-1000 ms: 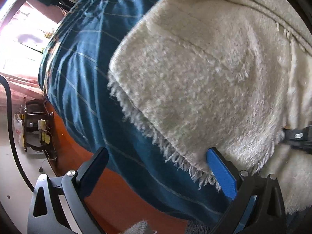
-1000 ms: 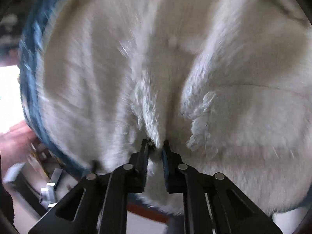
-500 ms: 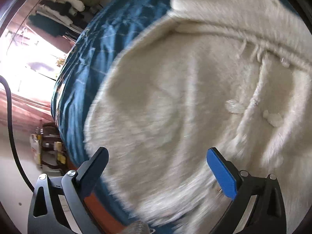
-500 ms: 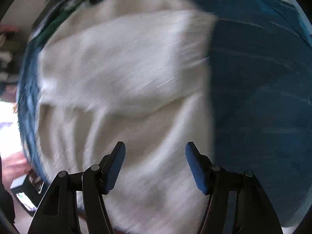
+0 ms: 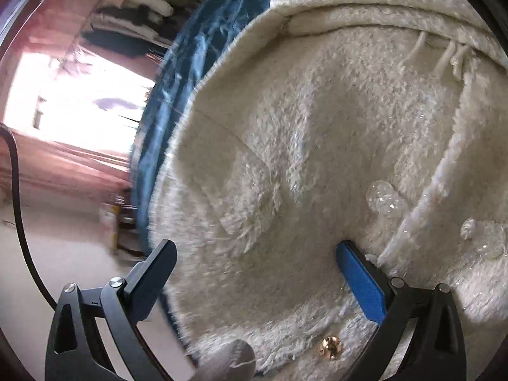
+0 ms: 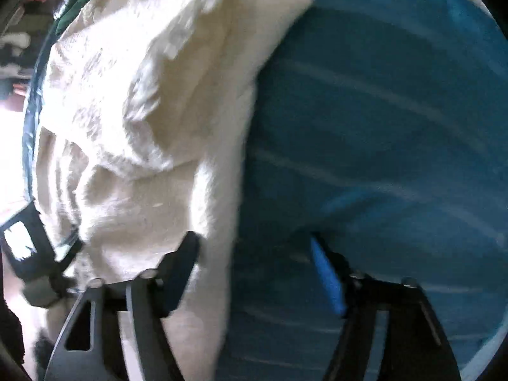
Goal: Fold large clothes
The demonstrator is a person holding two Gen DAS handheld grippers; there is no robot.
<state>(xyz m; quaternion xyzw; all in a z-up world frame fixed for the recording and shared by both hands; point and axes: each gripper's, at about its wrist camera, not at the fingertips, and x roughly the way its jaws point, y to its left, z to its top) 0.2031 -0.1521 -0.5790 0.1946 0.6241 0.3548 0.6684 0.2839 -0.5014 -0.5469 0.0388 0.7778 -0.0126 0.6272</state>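
My right tongs (image 6: 254, 273) have just been opening, nothing between them; fleece released. White fleece garment (image 5: 317, 158) lies on blue bedspread (image 6: 381, 127), at 10 o'clock. Left tongs (image 5: 254, 273) wide, empty. Fold laid.

Legible text, labels, brands, numbers, signs: none. I find no lettering I can read in either wrist view; everything far off is blurred.

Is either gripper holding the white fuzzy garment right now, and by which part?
Neither. The left gripper and right gripper both stand open above the garment; the right's jaws have just been opening, nothing clamped.
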